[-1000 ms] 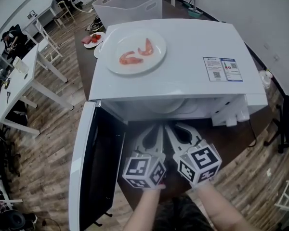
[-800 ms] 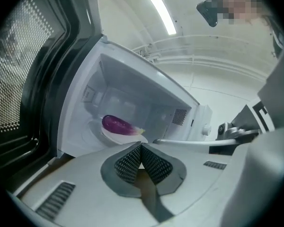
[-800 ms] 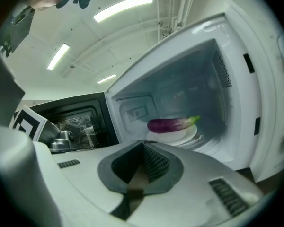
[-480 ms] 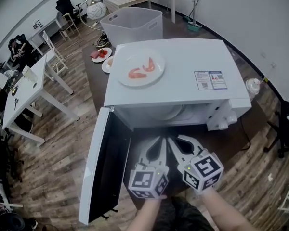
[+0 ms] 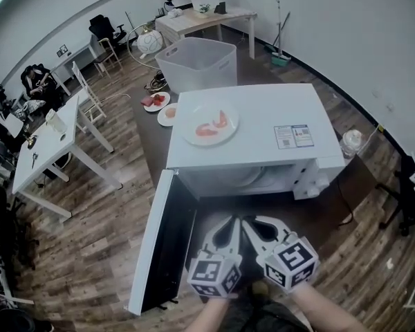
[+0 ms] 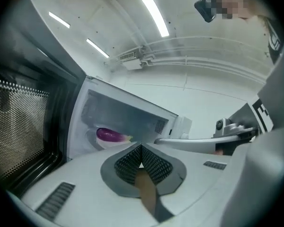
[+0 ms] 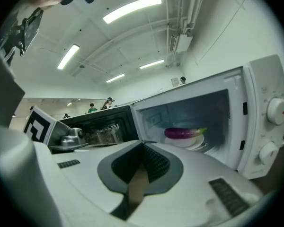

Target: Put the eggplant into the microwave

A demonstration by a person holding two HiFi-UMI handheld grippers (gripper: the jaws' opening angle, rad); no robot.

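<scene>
Before the microwave [image 5: 256, 126], door [image 5: 159, 254] open at its left: left tongs [image 5: 229, 221] pressed together, empty; right tongs [image 5: 250, 221] just beside, likewise pressed together, empty; eggplant [image 7: 182, 133] lying on a white plate [image 7: 188, 141] inside the microwave.

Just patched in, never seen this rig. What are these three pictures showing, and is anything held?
No robot arm here: a person holds a two-jaw gripper in each hand. The top-down picture comes from a camera on their head; the other two cameras ride on the grippers, looking along the jaws. The left gripper and right gripper both have jaws together, holding nothing. Before them stands a white microwave with its door swung open; the purple eggplant lies on a plate inside. A plate of shrimp sits on the microwave's top.
</scene>
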